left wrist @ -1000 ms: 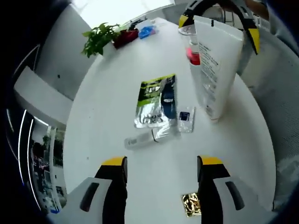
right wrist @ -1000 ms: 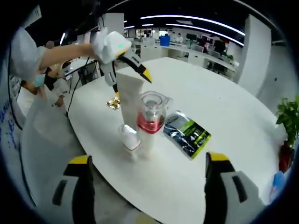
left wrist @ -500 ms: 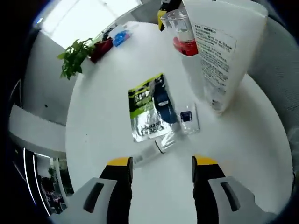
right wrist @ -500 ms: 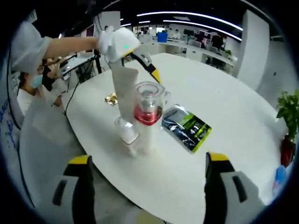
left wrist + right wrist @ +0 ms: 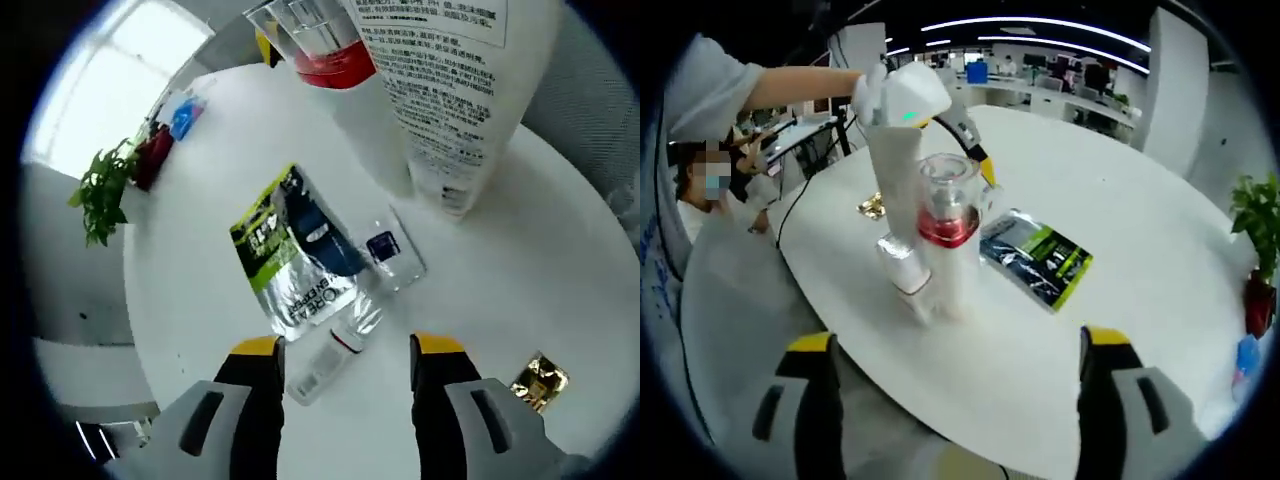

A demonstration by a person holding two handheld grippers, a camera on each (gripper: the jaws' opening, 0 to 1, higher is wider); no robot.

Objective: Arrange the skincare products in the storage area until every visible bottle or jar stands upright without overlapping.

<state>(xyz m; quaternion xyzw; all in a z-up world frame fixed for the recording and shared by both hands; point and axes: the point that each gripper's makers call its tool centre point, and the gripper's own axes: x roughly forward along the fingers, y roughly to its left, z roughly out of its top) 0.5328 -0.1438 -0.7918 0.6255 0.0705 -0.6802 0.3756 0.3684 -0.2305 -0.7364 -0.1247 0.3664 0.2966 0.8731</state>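
My left tongs (image 5: 343, 350) gape empty over bare white round bench (image 5: 560, 270); right tongs (image 5: 960, 345) gape empty near its edge.

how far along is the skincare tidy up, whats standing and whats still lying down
Done: the white tube and the clear bottle with red band stand upright together. In hand: nothing; the left gripper hovers open above the small tube lying flat. Left: that tube, the green sachet and the small clear packet lie flat, overlapping. The right gripper waits open.

Your left gripper view looks steeply down, close to the flat green-and-silver sachet (image 5: 296, 262); your right gripper view faces it (image 5: 1037, 262) from farther off.
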